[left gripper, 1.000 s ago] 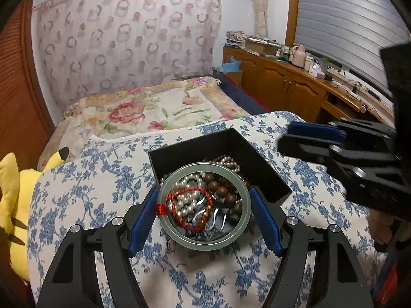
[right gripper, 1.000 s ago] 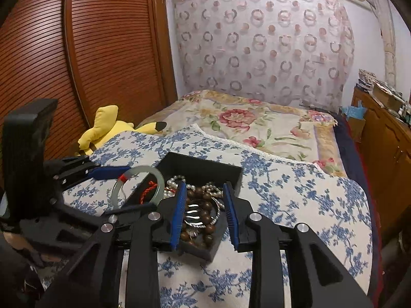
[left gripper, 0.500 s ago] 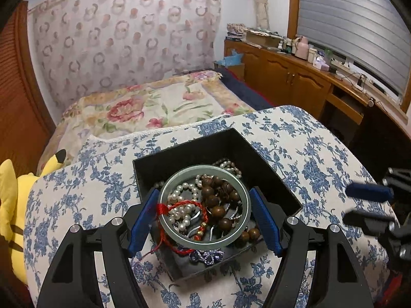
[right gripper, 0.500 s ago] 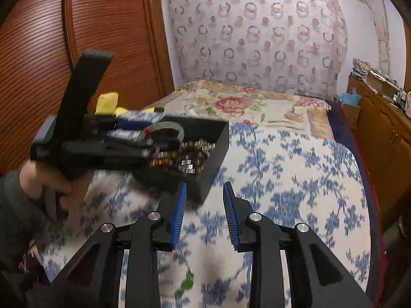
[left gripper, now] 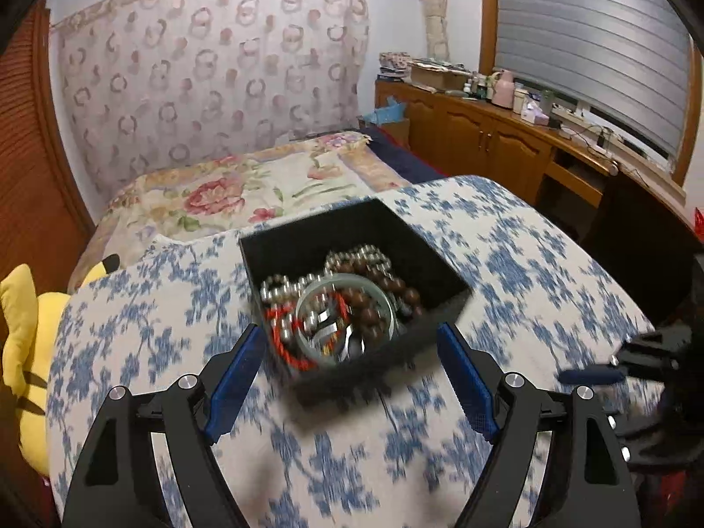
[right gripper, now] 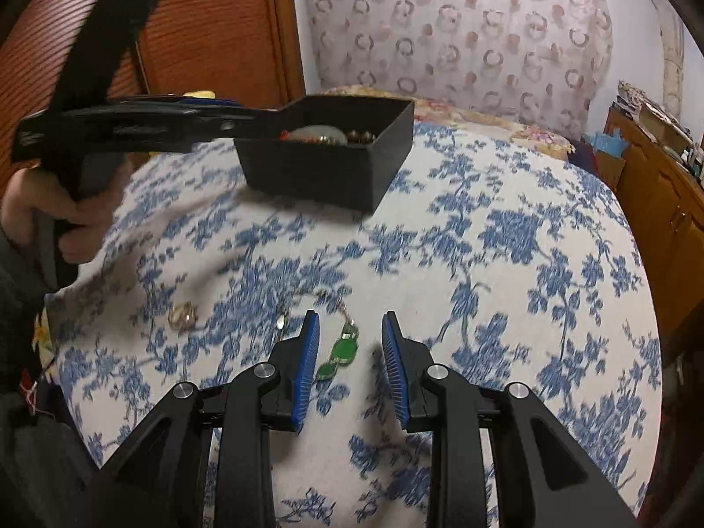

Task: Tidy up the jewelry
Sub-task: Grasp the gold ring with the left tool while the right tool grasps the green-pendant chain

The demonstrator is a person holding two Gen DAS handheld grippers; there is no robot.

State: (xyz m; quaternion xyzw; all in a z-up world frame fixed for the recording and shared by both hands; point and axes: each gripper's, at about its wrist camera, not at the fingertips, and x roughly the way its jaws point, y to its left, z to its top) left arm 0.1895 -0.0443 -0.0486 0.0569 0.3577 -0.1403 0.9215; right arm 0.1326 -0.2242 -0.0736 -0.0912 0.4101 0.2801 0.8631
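Observation:
A black jewelry box (left gripper: 440, 281) sits on the blue-flowered cloth (left gripper: 132, 330). In it lie a pale green jade bangle (left gripper: 303, 334), pearl strands, brown beads and a red cord bracelet (left gripper: 281, 343). My left gripper (left gripper: 352, 378) is open and empty, just in front of the box. In the right wrist view the box (right gripper: 325, 167) stands farther back. My right gripper (right gripper: 350, 352) is open over a green-stone bracelet (right gripper: 341, 354) lying on the cloth between its fingers. A small gold piece (right gripper: 182, 316) lies to the left.
A yellow plush toy (left gripper: 22, 352) lies off the left edge. A bed with a floral cover (left gripper: 229, 193) is behind. A wooden cabinet (left gripper: 484, 141) with clutter runs along the right wall. The left gripper (right gripper: 132, 119) and the hand holding it reach toward the box.
My left gripper has opened, let the jade bangle drop into the box, and pulled back. My right gripper has moved away from the box down to the green bracelet.

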